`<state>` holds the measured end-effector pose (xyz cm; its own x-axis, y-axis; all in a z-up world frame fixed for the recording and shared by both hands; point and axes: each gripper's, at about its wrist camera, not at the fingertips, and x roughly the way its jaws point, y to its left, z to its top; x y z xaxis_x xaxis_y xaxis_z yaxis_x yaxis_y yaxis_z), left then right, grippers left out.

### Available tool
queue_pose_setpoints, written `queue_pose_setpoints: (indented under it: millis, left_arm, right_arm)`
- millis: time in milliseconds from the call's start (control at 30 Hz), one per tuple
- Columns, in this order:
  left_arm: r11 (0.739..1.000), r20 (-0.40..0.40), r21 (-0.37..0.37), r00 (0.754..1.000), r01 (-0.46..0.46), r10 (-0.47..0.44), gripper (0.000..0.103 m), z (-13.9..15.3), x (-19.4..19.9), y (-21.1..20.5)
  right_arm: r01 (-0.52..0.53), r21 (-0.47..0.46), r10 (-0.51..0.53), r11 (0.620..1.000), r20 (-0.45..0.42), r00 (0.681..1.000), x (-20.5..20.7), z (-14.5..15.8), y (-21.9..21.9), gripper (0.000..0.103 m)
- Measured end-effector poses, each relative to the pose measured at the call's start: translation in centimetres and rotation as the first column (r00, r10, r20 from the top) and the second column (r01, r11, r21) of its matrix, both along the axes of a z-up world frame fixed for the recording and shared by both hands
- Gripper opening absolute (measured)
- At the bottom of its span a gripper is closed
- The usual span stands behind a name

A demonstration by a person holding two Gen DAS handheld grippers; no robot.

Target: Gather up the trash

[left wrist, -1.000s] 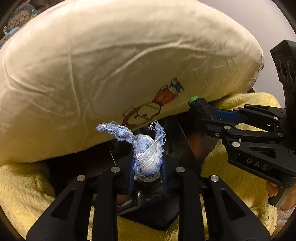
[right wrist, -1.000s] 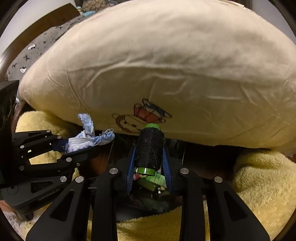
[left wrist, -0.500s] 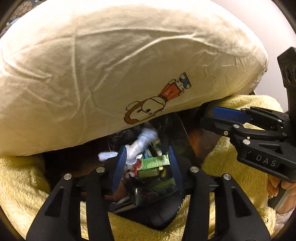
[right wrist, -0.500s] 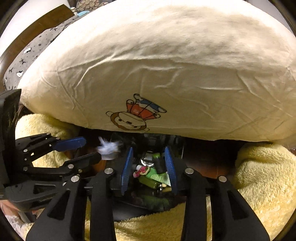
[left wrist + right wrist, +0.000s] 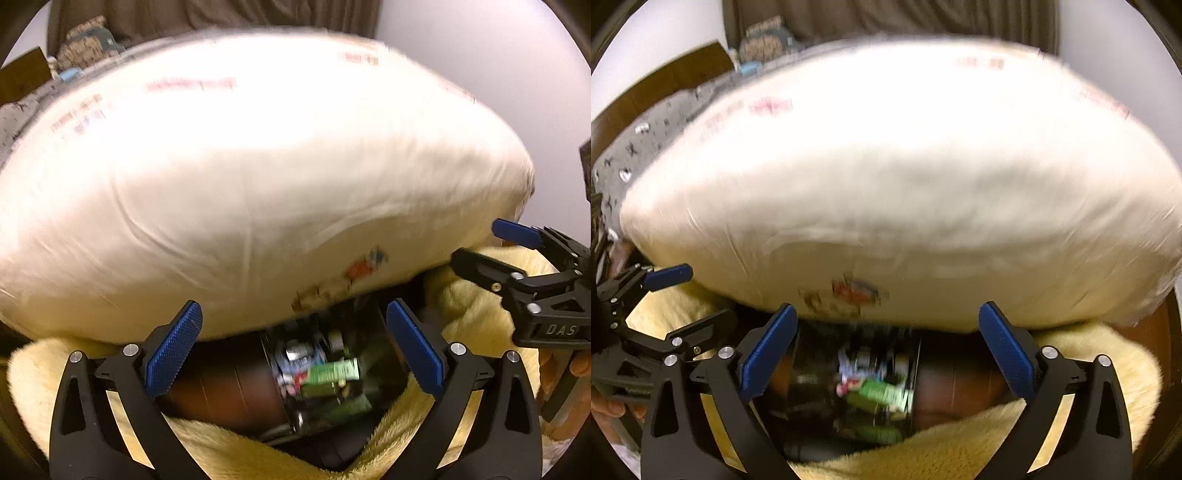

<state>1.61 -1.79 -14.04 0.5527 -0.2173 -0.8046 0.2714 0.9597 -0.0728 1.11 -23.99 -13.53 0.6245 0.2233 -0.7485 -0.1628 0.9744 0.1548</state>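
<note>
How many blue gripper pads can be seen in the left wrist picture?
3. Two are on the left gripper, one pad at lower left and one at lower right. One is on the right gripper's upper finger; its other pad is hidden.

Mixed trash — green wrapper topmost — inside dark bin

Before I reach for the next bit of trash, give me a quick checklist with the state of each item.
1. Left tongs empty, jaws opening: ok.
2. Right tongs empty, jaws opening: ok.
3. Dropped scraps inside the black bin, beside the green wrapper: cannot tell, blurred.
4. Cream pillow not covering the bin mouth: ok.
5. Yellow fleece blanket outside the bin: ok.
6. Next trash item in sight: not ok, none visible.
</note>
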Motion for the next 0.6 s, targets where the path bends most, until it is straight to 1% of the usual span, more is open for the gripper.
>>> queue_pose_setpoints:
  millis: [33, 67, 100, 133, 167, 267, 333, 400, 433, 500, 567, 600]
  left_arm:
    - [1.000, 0.041, 0.005, 0.999, -0.011, 0.010, 0.095, 1.2, -0.1, 0.3]
    - [1.000, 0.075, 0.010, 0.997, -0.020, 0.019, 0.095, 2.1, 0.1, 0.0]
    - [0.999, 0.131, 0.016, 0.991, -0.036, 0.033, 0.095, 3.6, -0.2, 0.4]
    - [0.999, 0.176, 0.020, 0.983, -0.048, 0.044, 0.095, 5.0, -0.4, 0.8]
    - [0.998, 0.206, 0.022, 0.977, -0.057, 0.051, 0.095, 5.8, -0.5, 0.7]
    - [0.996, 0.303, 0.020, 0.950, -0.081, 0.071, 0.095, 8.7, -1.3, 1.1]
    - [0.996, 0.351, 0.017, 0.933, -0.086, 0.074, 0.095, 10.2, -1.6, 1.2]
    - [0.995, 0.406, 0.012, 0.910, -0.094, 0.081, 0.095, 12.0, -2.1, 1.2]
    - [0.996, 0.420, 0.013, 0.904, -0.093, 0.079, 0.095, 12.2, -2.3, 0.9]
    - [0.996, 0.452, 0.016, 0.889, -0.093, 0.076, 0.095, 12.8, -2.5, 0.4]
    - [0.993, 0.485, 0.028, 0.870, -0.119, 0.091, 0.095, 13.5, -2.6, 0.4]
    - [0.989, 0.497, 0.031, 0.861, -0.142, 0.108, 0.095, 13.7, -2.6, 0.5]
  right_arm:
    - [0.007, 0.006, -0.008, 1.000, 0.031, 0.999, -0.2, 1.0, 0.0, 0.099]
    - [0.024, 0.022, -0.026, 0.999, 0.091, 0.995, -0.6, 2.7, -0.2, 0.099]
    - [0.032, 0.031, -0.035, 0.999, 0.122, 0.992, -0.7, 3.4, -0.3, 0.099]
    - [0.045, 0.047, -0.053, 0.998, 0.173, 0.983, -1.1, 4.8, -0.4, 0.099]
    - [0.060, 0.062, -0.072, 0.996, 0.219, 0.973, -1.5, 6.0, -0.5, 0.099]
    - [0.099, 0.092, -0.123, 0.991, 0.314, 0.941, -2.0, 8.5, -0.9, 0.099]
    - [0.131, 0.064, -0.145, 0.989, 0.381, 0.913, -2.4, 10.2, -0.7, 0.099]
    - [0.150, 0.019, -0.144, 0.989, 0.415, 0.898, -2.5, 11.2, -0.3, 0.099]
    - [0.156, 0.005, -0.143, 0.988, 0.429, 0.892, -2.4, 11.8, -0.3, 0.099]
    - [0.163, 0.010, -0.150, 0.987, 0.450, 0.881, -2.6, 12.8, -0.6, 0.099]
    - [0.187, 0.024, -0.175, 0.982, 0.483, 0.858, -3.2, 13.7, -0.9, 0.099]
    - [0.197, 0.023, -0.183, 0.980, 0.491, 0.852, -3.4, 13.8, -0.9, 0.099]
